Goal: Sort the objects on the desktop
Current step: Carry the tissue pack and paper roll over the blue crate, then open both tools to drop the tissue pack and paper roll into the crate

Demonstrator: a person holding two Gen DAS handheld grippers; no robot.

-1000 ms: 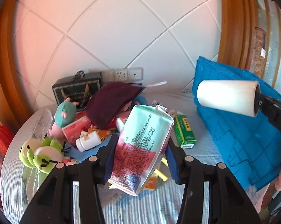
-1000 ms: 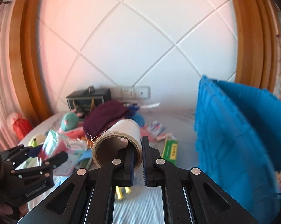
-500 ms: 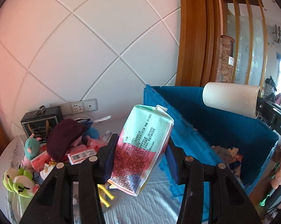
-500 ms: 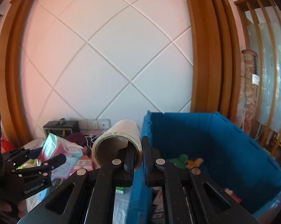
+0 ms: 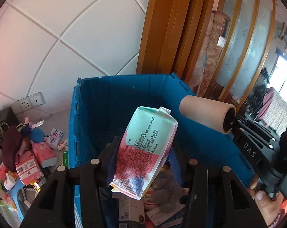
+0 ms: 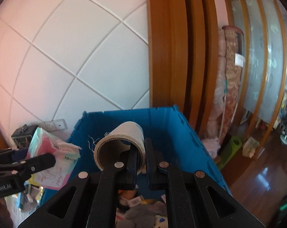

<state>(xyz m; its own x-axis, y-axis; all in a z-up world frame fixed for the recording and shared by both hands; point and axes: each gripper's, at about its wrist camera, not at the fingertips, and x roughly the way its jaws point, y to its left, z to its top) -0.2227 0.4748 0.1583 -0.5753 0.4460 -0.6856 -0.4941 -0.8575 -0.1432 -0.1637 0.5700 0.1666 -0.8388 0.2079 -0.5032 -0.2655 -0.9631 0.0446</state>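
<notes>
While the left gripper [image 5: 143, 152] clamps a teal-and-pink packet [image 5: 145, 152] above the blue crate [image 5: 124, 98], the right gripper [image 6: 141, 159] pinches the wall of a cardboard roll [image 6: 124, 140], one finger inside the tube, over the same opening. Below them lie boxes and soft toys on the crate floor. Its far rim stands near the tiled wall [image 6: 67, 57]; clutter [image 5: 25, 152] lies left of the crate.

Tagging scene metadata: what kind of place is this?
Most likely a lived-in home, not a lab: white tiled wall, wooden frame with frosted glass panels, rolled rugs in the corner, and a blue plastic crate filling with household clutter.
</notes>
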